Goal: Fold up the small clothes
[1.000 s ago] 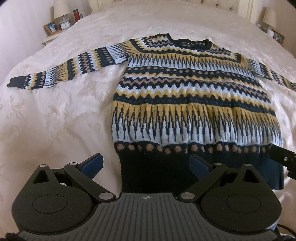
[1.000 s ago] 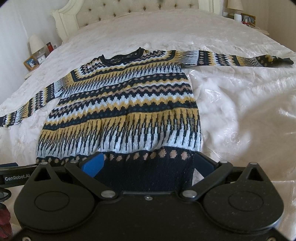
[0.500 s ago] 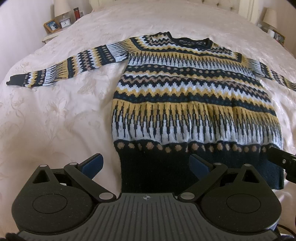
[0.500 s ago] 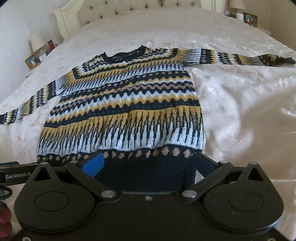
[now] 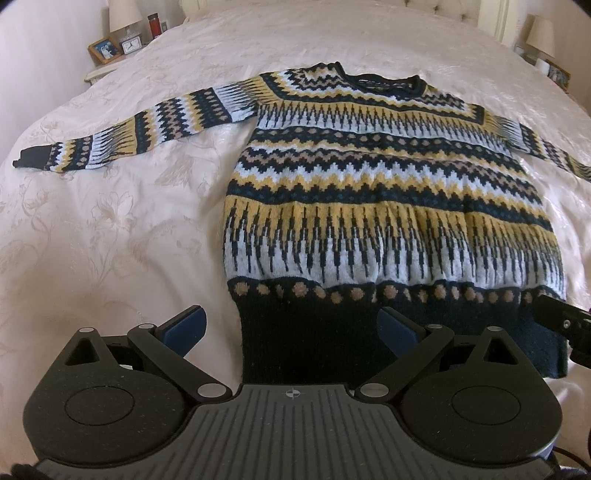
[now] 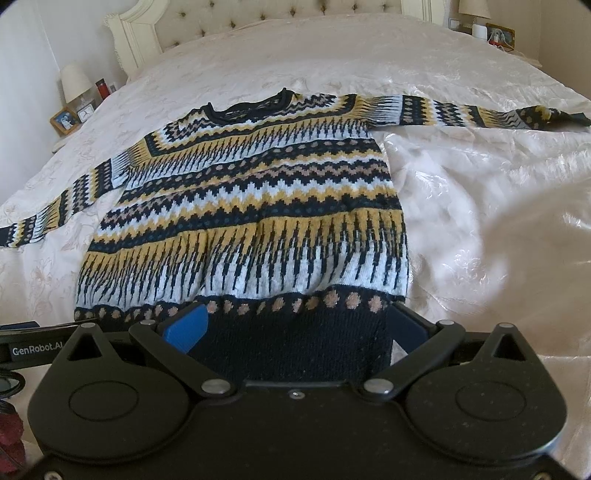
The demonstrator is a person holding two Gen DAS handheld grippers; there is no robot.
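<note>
A patterned knitted sweater lies face up and spread flat on the bed, its dark ribbed hem toward the foot edge and its neckline toward the headboard, with both sleeves stretched out sideways toward the bed's two side edges. The left hand-held gripper hovers just above the hem's left corner with its fingers spread wide apart and nothing between them; the right hand-held gripper sits over the hem's right corner, likewise spread apart and holding nothing. The knit looks thick, soft and floppy, probably with some weight for its size, so it should drape and sag rather than keep any shape, and the loose weave may stretch if pulled by a single point. The ribbed hem looks like the firmest place to pinch, at its two corners, and the dark sleeve cuff gives a similar firm end for bringing a sleeve across the body. The glossy bedspread seems smooth, so the sweater may slide a little when dragged. There is plenty of bare bed on either side of the body and beyond the neckline, which leaves room to swing sleeves inward and carry the hem up. A lamp and picture frame stand on a bedside stand beyond the far corner, well apart from the work.
</note>
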